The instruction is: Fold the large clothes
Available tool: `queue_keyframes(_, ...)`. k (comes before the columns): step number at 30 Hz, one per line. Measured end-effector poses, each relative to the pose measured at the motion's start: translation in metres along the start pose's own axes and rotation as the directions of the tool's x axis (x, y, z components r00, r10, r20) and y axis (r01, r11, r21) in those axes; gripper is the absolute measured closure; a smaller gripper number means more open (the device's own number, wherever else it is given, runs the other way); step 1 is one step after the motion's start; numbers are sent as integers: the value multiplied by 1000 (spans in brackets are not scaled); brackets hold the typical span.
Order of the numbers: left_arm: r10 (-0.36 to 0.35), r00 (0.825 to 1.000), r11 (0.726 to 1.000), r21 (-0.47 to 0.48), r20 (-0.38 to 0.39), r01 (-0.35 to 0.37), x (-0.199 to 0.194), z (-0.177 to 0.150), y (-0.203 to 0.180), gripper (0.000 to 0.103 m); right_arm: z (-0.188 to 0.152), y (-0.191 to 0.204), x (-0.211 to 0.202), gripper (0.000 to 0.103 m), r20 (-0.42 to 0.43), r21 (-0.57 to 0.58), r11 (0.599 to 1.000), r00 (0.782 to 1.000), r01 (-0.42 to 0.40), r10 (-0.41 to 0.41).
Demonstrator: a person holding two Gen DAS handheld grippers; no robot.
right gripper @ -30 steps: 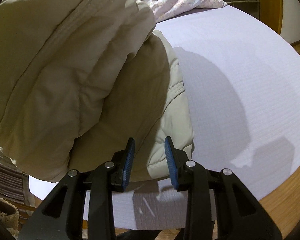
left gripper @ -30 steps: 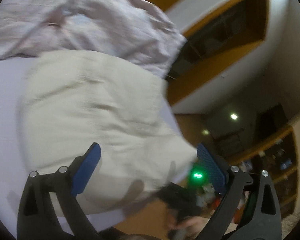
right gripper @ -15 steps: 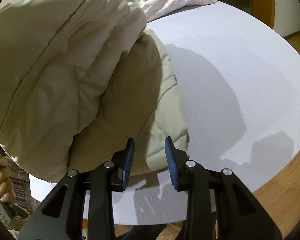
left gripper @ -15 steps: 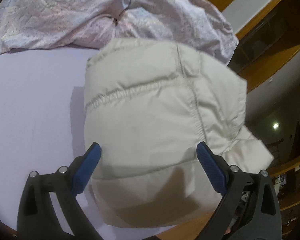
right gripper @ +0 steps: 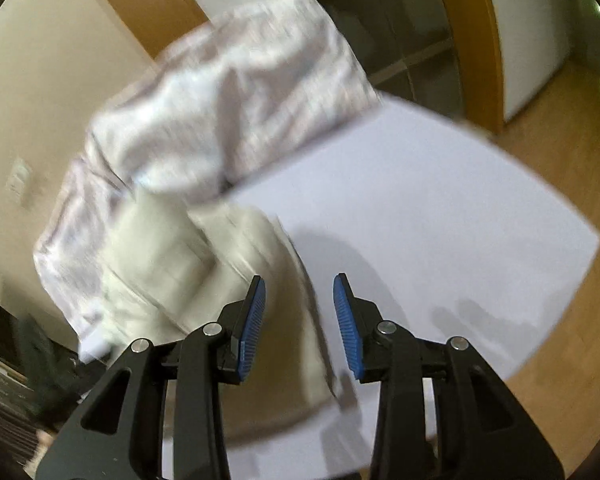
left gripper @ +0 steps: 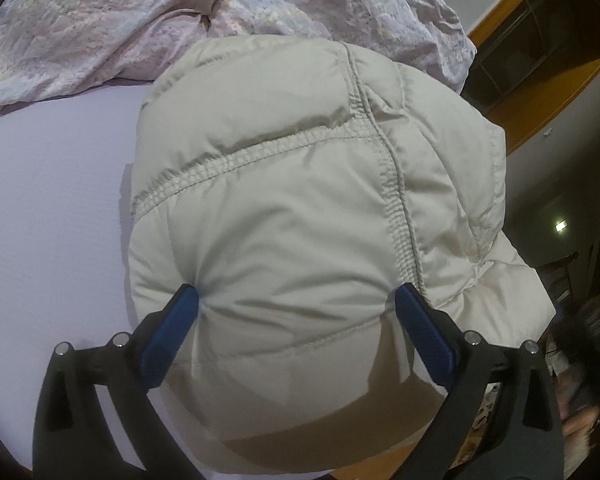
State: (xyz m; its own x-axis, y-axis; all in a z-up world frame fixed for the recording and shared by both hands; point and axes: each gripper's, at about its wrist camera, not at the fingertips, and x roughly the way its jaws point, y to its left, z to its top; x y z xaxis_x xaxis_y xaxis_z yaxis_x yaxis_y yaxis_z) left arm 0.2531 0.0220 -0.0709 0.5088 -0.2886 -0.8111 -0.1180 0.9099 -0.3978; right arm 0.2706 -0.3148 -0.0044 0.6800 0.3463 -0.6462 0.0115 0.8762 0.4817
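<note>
A folded beige puffer jacket (left gripper: 300, 184) lies on the pale lilac table (left gripper: 48, 200). My left gripper (left gripper: 296, 288) points down onto it with its jaws wide apart. The blue pads straddle the near bulge of the jacket, and the left fingertip (left gripper: 188, 300) dents the fabric without clamping it. My right gripper (right gripper: 300, 278) hangs above the table (right gripper: 420, 208), just right of the blurred jacket (right gripper: 172, 264). Its jaws are opening and nothing is between them.
A crumpled pinkish floral cloth (left gripper: 180, 20) is heaped at the far side of the table, behind the jacket, and shows blurred as cloth (right gripper: 228, 112) in the right wrist view. Wooden floor (right gripper: 560, 340) lies past the table's right edge. Dark shelving (left gripper: 520, 60) stands beyond.
My left gripper has sunk and tipped down onto the jacket, which now fills the space between its pads. My right gripper has risen away from the jacket's edge, with its jaws slightly wider.
</note>
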Motion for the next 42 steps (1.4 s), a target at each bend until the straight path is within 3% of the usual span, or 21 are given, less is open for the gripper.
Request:
queue_keyframes(3,7,1000,1000,-3,-7,-7,6,1,-2,4,19,32,4,66,-5,-80,993,996,-85,85)
queue_keyframes(6,17,1000,1000,0,-11,-17,10,1,-5,3,17,76,14,66,-68,-204,966,987,-158,147)
queue_keyframes(11,43,999,999,24,-14,-43,19,-1,-13,2,6,123,49,66,-160,-312,926,973,-212,169)
queue_keyframes(15,60,998,997,46,-19,-59,22,-2,-19,2,0,146,75,66,-190,-395,896,972,-204,138)
queue_keyframes(23,63,998,996,63,-22,-62,24,-1,-22,2,4,127,118,67,-193,-412,908,981,-74,-7)
queue_keyframes(28,52,999,994,95,1,-52,21,-2,-27,2,-10,106,157,71,-231,-438,899,966,-1,-111)
queue_keyframes(34,9,998,998,62,57,-12,2,14,-24,3,-17,91,171,71,-233,-440,898,966,-1,-113)
queue_keyframes(42,79,988,996,23,131,-82,-5,46,-12,3,-20,75,178,71,-241,-428,904,966,-17,-96)
